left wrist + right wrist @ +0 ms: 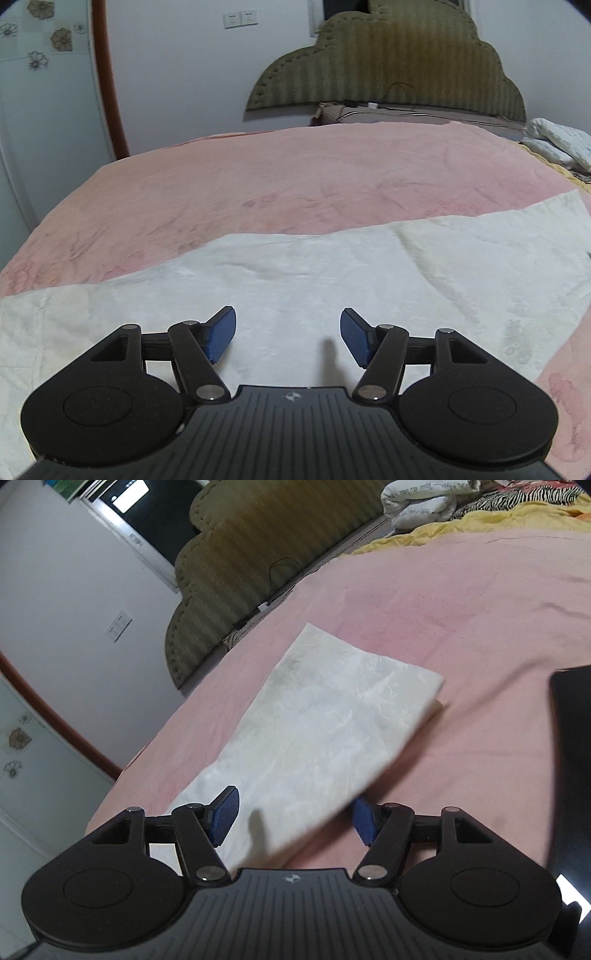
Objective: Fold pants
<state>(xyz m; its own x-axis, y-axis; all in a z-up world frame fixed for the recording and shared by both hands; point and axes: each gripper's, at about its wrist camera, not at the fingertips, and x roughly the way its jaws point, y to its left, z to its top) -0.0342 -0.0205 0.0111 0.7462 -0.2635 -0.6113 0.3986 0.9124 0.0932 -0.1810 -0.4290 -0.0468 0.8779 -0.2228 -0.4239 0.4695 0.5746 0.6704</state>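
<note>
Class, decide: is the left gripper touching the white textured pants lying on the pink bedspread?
Cannot tell. In the left wrist view the left gripper stands open above the white textured pants; neither contact nor a gap shows plainly.

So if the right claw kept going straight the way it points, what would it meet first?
Most likely the white pants: the open right claw points down along the folded cloth on the pink bedspread, with nothing else in front. Depth is hard to judge.

A bed (258, 173) covered by a pink sheet carries the white pants (295, 280), folded into a long flat strip lying straight on the sheet. At the far end lie a yellow blanket (480, 520) and a rolled white quilt (424, 502).
</note>
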